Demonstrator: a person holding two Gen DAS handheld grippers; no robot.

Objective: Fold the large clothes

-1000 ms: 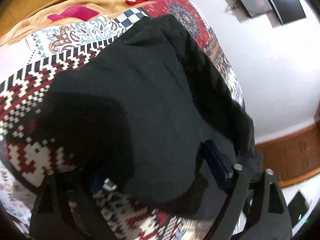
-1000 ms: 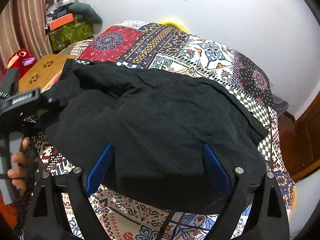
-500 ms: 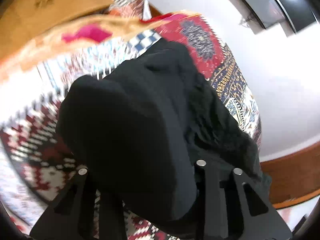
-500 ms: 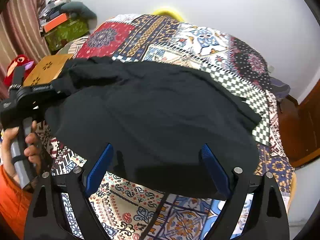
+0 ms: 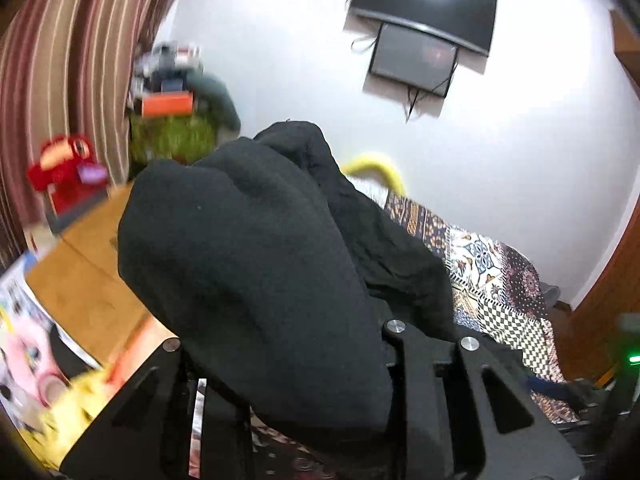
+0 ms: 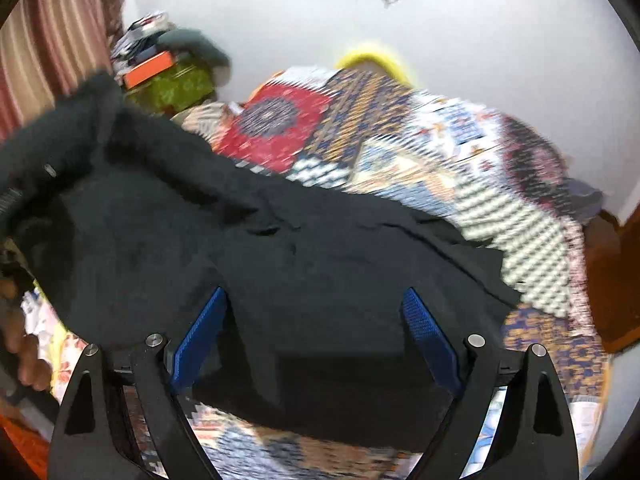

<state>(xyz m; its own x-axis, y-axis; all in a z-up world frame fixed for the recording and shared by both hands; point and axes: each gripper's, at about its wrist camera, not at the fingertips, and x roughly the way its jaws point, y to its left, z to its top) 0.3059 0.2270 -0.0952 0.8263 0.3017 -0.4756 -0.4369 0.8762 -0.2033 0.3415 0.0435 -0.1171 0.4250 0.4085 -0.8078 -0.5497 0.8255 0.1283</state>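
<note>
A large black garment lies spread over the patterned bedspread. My left gripper has a bunched corner of the black garment between its jaws, which are closing on it. That corner is lifted above the bed, and the cloth drapes over the fingers and hides the tips. My right gripper stands open, blue pads wide apart. The garment's near edge lies between the pads, and they do not press on it. A hand shows at the left edge of the right wrist view.
A dark screen hangs on the white wall. A striped curtain, a red toy and a green box with an orange box on top stand at the left. A wooden surface lies beside the bed. A wooden door is at the right.
My left gripper closed on the garment's corner and rose with it, its view swinging up from the bed to the wall. The right gripper shifted a little and stayed open.
</note>
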